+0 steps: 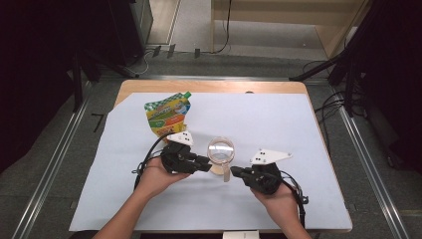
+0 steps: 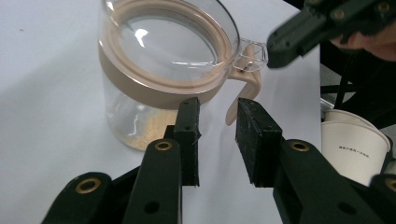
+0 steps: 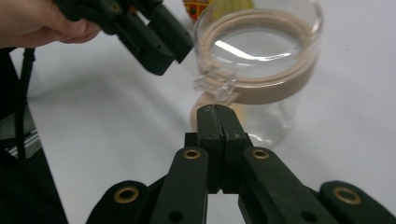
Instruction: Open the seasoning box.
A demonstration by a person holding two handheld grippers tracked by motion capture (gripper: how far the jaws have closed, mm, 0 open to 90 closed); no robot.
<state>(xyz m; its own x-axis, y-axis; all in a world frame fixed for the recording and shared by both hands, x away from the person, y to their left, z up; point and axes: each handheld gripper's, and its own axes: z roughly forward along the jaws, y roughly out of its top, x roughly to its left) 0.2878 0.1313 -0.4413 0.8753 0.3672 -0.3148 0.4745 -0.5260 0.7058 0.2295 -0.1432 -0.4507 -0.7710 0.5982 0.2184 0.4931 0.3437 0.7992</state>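
A clear glass jar (image 1: 221, 151) with a beige lid ring and a glass lid stands mid-table on the white sheet; some tan powder lies at its bottom (image 2: 140, 130). Its beige handle (image 2: 245, 88) and clear clasp face the person. My left gripper (image 1: 208, 162) sits just left of the jar, and in the left gripper view its jaws (image 2: 217, 105) stand open with nothing between them, a little short of the jar wall. My right gripper (image 1: 233, 172) points at the jar from the right. It (image 3: 216, 109) is shut on nothing, its tips just below the clasp (image 3: 215, 84).
A colourful spouted pouch (image 1: 166, 115) with a green cap lies behind and left of the jar. A white paper cup (image 2: 350, 149) stands off the table's near edge. The white sheet (image 1: 278, 124) covers most of the wooden table.
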